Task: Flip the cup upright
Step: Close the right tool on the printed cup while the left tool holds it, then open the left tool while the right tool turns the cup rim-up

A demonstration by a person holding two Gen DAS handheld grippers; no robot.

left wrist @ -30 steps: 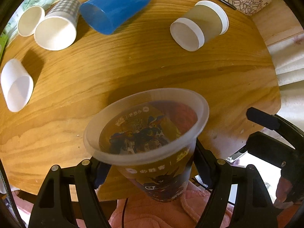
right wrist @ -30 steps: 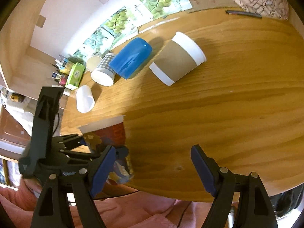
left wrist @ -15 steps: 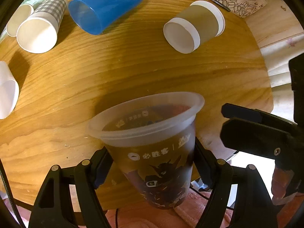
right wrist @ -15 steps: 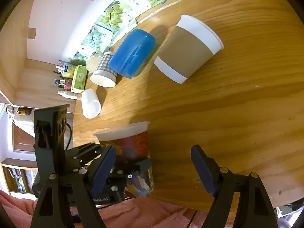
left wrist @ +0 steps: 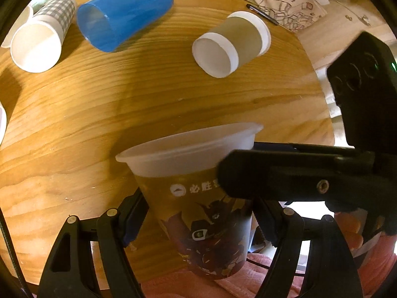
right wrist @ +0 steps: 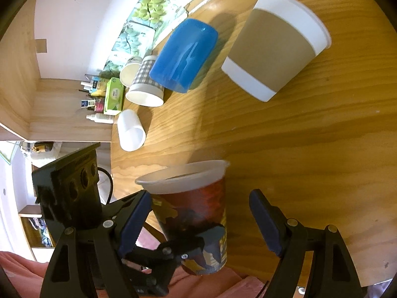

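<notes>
Round wooden table (left wrist: pixel 104 104) carries several cups lying on their sides. Since a second ago, the left gripper (left wrist: pixel 198 218) has rotated the frosted printed plastic cup (left wrist: pixel 198 191) from tilted to mouth-up at the near edge, jaws clamping it. Right gripper (right wrist: pixel 198 223) brackets it, fingers wide. Placement remains.

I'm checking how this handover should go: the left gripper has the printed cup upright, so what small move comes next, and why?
Probably bring the right gripper in and close it on the printed cup. The left gripper holds the cup mouth up near the edge of the table, apparently not set down. The right one's open fingers sit on either side of it, seemingly not touching.
</notes>
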